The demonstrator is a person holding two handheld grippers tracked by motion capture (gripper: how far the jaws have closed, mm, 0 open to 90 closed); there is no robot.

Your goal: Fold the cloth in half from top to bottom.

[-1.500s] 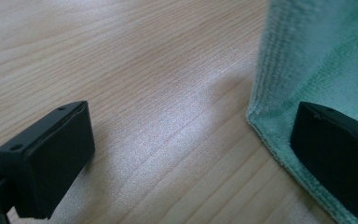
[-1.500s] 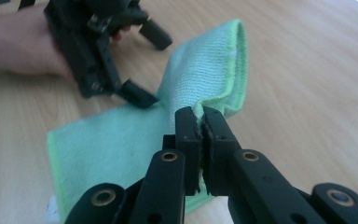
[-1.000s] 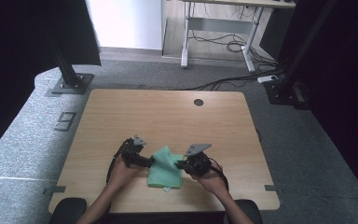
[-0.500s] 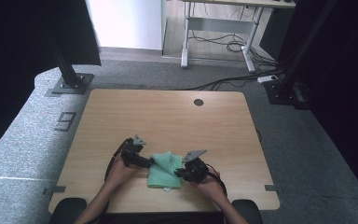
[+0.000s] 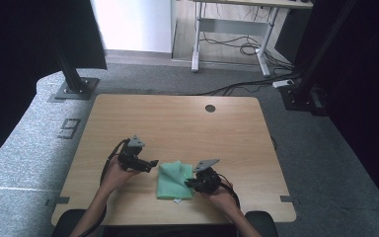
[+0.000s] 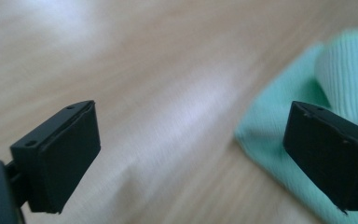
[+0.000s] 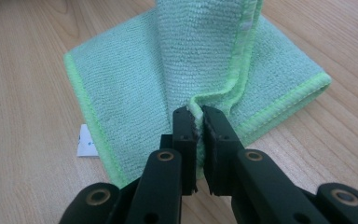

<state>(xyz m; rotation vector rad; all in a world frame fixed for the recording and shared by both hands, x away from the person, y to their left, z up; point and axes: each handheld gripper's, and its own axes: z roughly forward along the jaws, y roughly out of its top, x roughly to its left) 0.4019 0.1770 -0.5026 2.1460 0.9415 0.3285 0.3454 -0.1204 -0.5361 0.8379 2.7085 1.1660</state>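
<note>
High view: green cloth lies folded on the counter, near the front edge, between both hands. Right gripper sits at the cloth's right edge, jaws pinching a fold that's lifted off the rest. Left gripper is just left of the cloth's top-left corner, apart from it, tips pointing toward the cloth. White tag pokes out at the cloth's front edge. Cables trail from both grippers back along the forearms.

Left gripper view: jaws spread wide, nothing between them but bare wood. Pic is blurred. Cloth is off to the right, partly behind the right jaw, one fold standing up. No contact w/ cloth that I can see.

Right gripper view: jaws clenched on the cloth's hem, a thin bit of green edge squeezed between the pads. From the pinch the fold rises up and away, over the flat layers below. Flat part rests on the counter. Tag lies on the wood at the cloth's left edge, touching it.
</note>
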